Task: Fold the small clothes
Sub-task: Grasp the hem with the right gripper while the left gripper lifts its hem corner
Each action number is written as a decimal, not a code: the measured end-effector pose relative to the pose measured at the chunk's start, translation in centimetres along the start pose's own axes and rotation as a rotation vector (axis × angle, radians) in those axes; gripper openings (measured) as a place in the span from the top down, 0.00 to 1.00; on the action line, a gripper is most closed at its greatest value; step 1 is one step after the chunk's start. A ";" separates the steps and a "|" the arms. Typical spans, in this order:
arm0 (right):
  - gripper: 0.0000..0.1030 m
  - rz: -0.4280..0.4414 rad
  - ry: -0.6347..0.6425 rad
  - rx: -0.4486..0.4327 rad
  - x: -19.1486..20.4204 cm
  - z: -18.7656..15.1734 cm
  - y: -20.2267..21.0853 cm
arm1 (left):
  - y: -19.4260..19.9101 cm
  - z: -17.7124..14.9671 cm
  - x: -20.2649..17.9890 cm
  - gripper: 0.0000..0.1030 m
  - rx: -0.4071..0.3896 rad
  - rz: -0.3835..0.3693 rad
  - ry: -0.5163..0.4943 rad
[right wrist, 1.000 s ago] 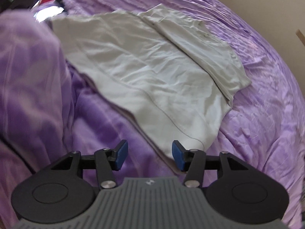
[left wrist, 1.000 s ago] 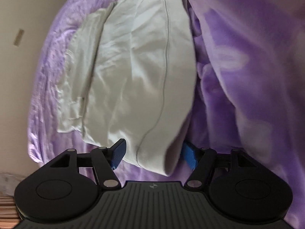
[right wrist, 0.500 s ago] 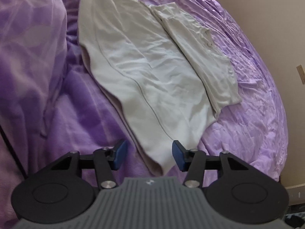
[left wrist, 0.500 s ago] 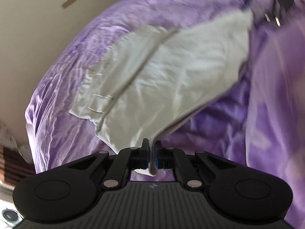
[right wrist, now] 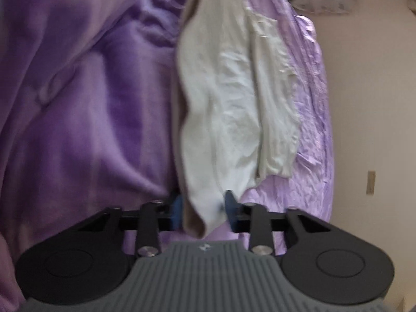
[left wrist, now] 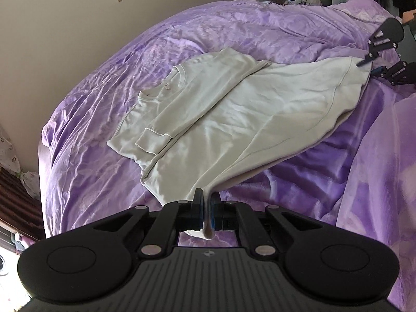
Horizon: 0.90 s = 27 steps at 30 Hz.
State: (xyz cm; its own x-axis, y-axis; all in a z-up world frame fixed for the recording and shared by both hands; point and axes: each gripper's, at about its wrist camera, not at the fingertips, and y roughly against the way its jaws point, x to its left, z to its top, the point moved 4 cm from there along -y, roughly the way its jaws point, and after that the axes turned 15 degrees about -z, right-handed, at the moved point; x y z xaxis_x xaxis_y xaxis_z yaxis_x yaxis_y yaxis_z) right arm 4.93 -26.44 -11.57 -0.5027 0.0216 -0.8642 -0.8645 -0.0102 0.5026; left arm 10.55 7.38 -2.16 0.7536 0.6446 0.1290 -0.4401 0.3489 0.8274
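A pale grey sweatshirt (left wrist: 234, 109) lies spread on a purple bedspread (left wrist: 234, 33), with one sleeve folded across its chest. My left gripper (left wrist: 206, 204) is shut on the near hem corner and holds it raised off the bed. At the far right my right gripper (left wrist: 370, 66) sits at the other hem corner, and the edge between the two corners hangs lifted. The right wrist view is blurred. There the sweatshirt (right wrist: 228, 104) runs away from my right gripper (right wrist: 202, 204), whose jaws are closing on the bunched corner, both blue pads touching it.
A thick plush purple blanket (left wrist: 377, 156) is heaped along the right side of the bed, seen on the left as a blanket (right wrist: 78, 91) in the right wrist view. A beige wall (left wrist: 65, 26) runs behind the bed. Clutter stands at the far top right.
My left gripper shut on the hem corner and rose with it. My right gripper rolled, came down over the other corner, and its jaws narrowed onto the cloth.
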 end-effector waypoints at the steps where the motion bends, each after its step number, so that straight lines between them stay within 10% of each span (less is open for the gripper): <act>1: 0.92 0.005 0.014 -0.005 0.2 -0.1 0.0 | 0.0 -0.1 0.0 0.96 0.002 0.003 0.004; 5: 1.00 -0.016 -0.066 -0.008 -1.1 -0.5 0.4 | 0.2 -0.5 0.1 0.96 -0.001 0.013 0.017; 16: 1.00 -0.231 -0.767 0.014 -15.0 -2.5 2.5 | 5.9 1.7 1.9 0.97 -0.188 0.166 0.089; 27: 1.00 -0.313 -0.872 -0.076 -17.7 -2.2 9.2 | 12.7 2.2 -0.2 0.97 -0.305 0.212 0.083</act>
State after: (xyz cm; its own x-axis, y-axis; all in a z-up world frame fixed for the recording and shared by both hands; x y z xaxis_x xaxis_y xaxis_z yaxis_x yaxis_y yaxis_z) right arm 5.87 -29.08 8.29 -0.0934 0.7779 -0.6214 -0.9738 0.0587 0.2199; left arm 5.88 10.23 9.51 0.5936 0.7728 0.2246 -0.7164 0.3802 0.5851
